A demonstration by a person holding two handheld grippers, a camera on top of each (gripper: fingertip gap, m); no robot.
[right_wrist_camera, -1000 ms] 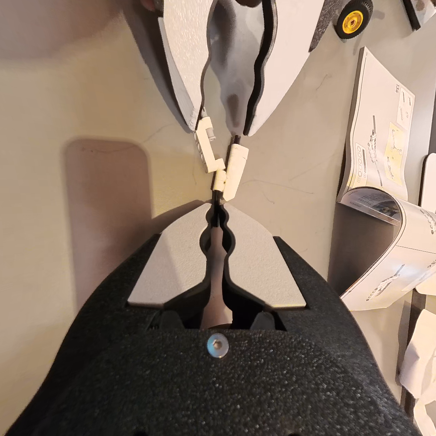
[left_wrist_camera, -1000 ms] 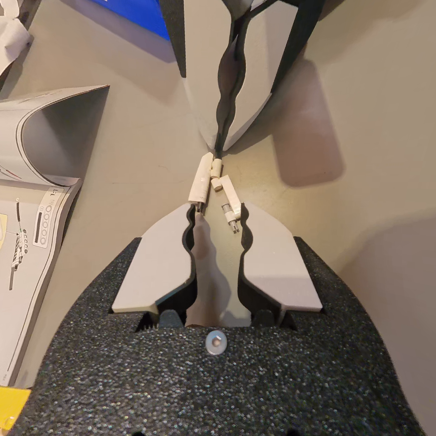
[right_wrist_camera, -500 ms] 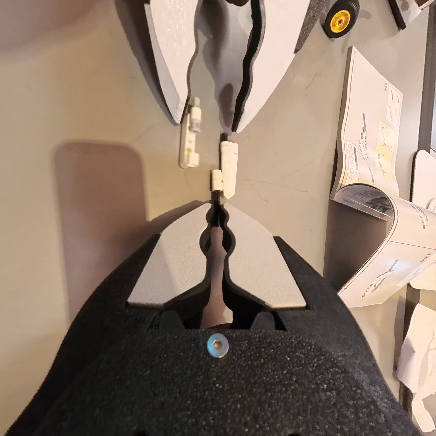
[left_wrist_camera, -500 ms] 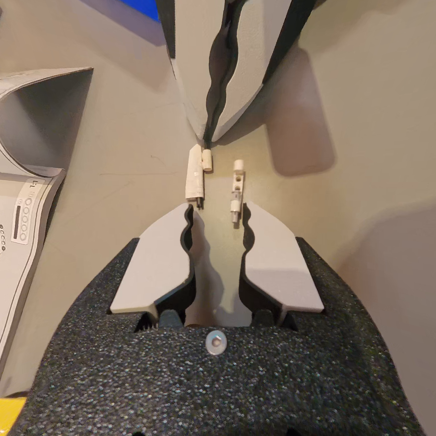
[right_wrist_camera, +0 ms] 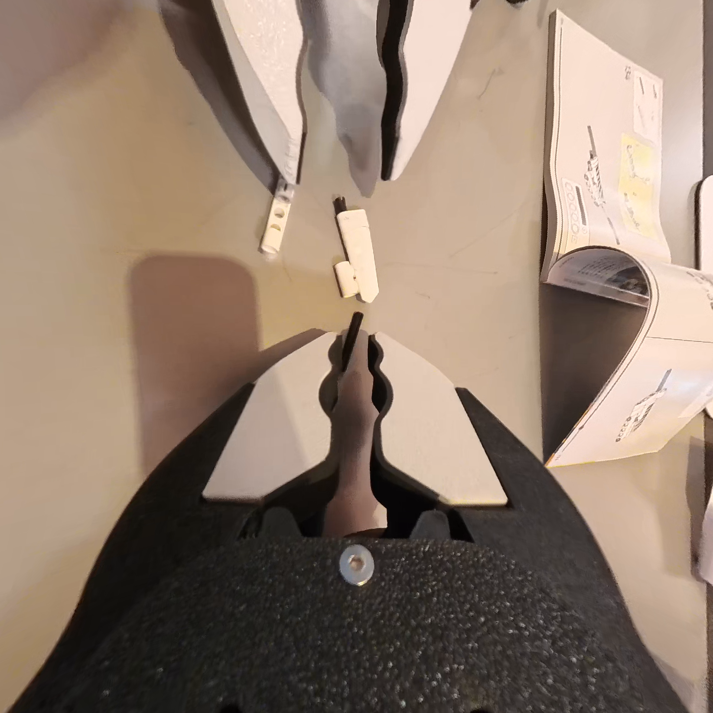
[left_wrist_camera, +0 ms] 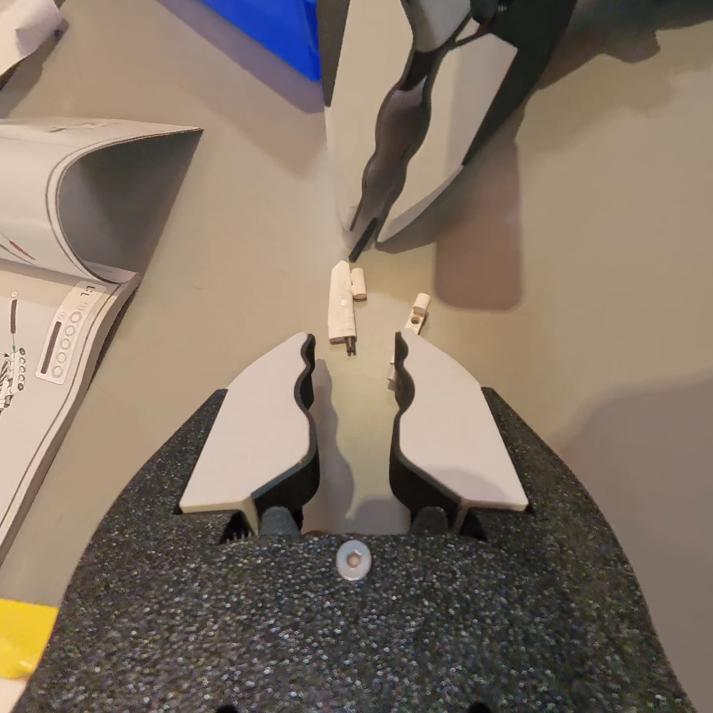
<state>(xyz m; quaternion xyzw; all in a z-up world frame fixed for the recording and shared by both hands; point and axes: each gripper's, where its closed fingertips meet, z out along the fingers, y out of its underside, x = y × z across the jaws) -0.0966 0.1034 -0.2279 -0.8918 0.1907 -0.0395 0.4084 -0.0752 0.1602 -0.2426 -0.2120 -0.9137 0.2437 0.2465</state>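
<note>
Inspection from the remote station, read off both wrist views.

**Grippers.** The left gripper (left_wrist_camera: 355, 339) has its fingers (left_wrist_camera: 262, 405) spread wide, with nothing between them but bare table (left_wrist_camera: 231, 231). The right gripper (right_wrist_camera: 355, 333) faces it from the far side. Its tips are slightly parted around a thin black rod (right_wrist_camera: 350, 341). The rod leans on one finger and a gap shows on its other side, so I judge it is not clamped.

**Parts.** A long white piece (left_wrist_camera: 341, 304) with a short side stub lies flat between the two grippers, just beyond the left gripper's tips. A small dark pin sticks out of its near end. The rod tip is just clear of its far end. A smaller white holed piece (left_wrist_camera: 418, 314) lies to the right, and its near end passes under the left gripper's right fingertip. I cannot tell whether they touch.

**Handling, my judgement.**
- All three are light, rigid plastic, smooth enough to skid or twist under a poor pinch.
- The rod is thin and will pivot unless it is gripped well back from its tip.
- The long piece is best taken across its flat sides at mid-length, clear of the stub and pin.
- The holed piece is best taken across its width.

**Room.** The table to the right is open. On the left a curled open booklet (left_wrist_camera: 77, 185) stands close. A blue object (left_wrist_camera: 270, 31) lies far left and a yellow one (left_wrist_camera: 19, 632) near left. The opposing fingertips are near each other, which leaves little margin between them.
</note>
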